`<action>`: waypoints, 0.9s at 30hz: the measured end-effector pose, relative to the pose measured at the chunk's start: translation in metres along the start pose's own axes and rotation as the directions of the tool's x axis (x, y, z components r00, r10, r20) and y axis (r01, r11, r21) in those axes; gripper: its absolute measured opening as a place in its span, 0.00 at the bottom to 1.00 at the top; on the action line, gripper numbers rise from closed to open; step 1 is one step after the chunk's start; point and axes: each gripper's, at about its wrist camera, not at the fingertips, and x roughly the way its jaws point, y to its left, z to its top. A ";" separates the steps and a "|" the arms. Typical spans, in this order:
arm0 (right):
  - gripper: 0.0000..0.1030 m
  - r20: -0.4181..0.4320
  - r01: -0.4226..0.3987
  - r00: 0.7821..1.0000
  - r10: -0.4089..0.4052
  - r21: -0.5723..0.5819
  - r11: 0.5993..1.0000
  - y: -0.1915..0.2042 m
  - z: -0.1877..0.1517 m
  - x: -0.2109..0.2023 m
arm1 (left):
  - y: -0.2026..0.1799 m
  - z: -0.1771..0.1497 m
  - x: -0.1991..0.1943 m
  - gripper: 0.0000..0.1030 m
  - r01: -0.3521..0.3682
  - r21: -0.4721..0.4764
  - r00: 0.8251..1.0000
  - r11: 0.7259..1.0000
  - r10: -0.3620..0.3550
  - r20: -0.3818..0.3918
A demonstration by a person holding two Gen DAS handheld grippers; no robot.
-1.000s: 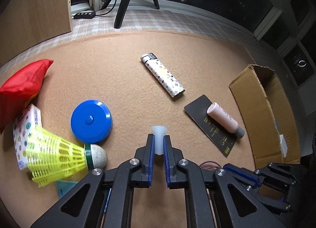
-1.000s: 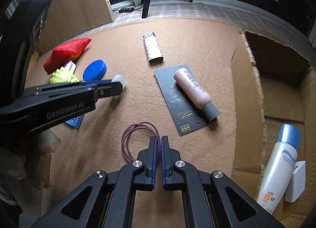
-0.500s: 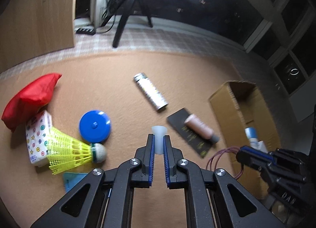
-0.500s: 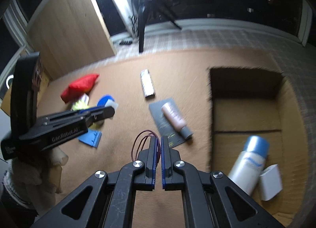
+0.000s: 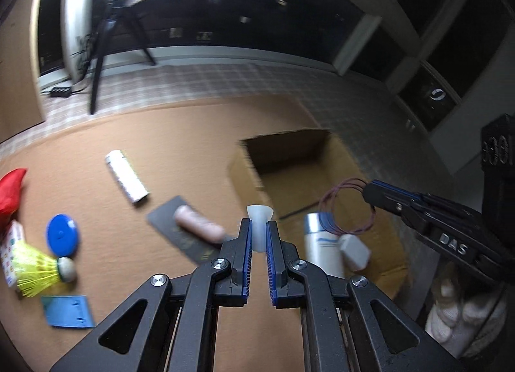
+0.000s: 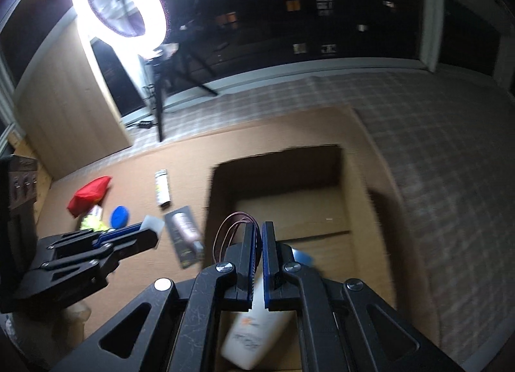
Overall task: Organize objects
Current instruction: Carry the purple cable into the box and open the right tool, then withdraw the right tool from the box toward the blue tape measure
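Observation:
My left gripper (image 5: 259, 227) is shut on a small translucent white cap (image 5: 259, 215) and hangs near the left wall of the open cardboard box (image 5: 296, 149). My right gripper (image 6: 260, 227) is shut on a loop of purple hair ties (image 6: 230, 227) above the box (image 6: 357, 207); from the left wrist view the hair ties (image 5: 349, 207) dangle over the box floor. Inside the box lie a white sunscreen bottle (image 5: 322, 248) with a blue cap and a small white box (image 5: 354, 251). The same sunscreen bottle (image 6: 254, 333) shows under my right gripper.
On the tan mat lie a patterned lighter (image 5: 127, 180), a pink tube (image 5: 198, 227) on a black card (image 5: 180, 236), a blue round lid (image 5: 62, 235), a yellow shuttlecock (image 5: 38, 270), a blue card (image 5: 67, 310) and a red pouch (image 5: 9, 191). A ring light (image 6: 119, 4) on a tripod stands behind.
Both grippers have risen and swung right from the mat toward the box. The hair ties were lifted off the mat and now hang over the box; the cap stays gripped.

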 end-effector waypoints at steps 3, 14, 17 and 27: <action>0.04 -0.003 0.023 1.000 -0.023 0.020 1.000 -0.015 -0.004 0.000 | -0.020 0.000 0.010 0.08 0.018 0.029 1.000 0.999 -0.017 -0.014; 0.08 -0.013 0.056 0.998 -0.056 0.058 0.997 -0.040 -0.011 -0.002 | -0.059 -0.001 0.033 0.21 0.055 0.078 0.997 0.995 -0.050 -0.057; 0.42 -0.015 0.059 0.998 -0.058 0.070 0.996 -0.043 -0.012 -0.003 | -0.062 -0.001 0.034 0.29 0.065 0.081 0.996 0.995 -0.060 -0.063; 0.51 0.006 0.045 0.999 -0.046 0.057 0.997 -0.030 -0.011 -0.007 | -0.051 -0.003 0.020 0.36 0.040 0.074 0.999 0.996 -0.037 -0.037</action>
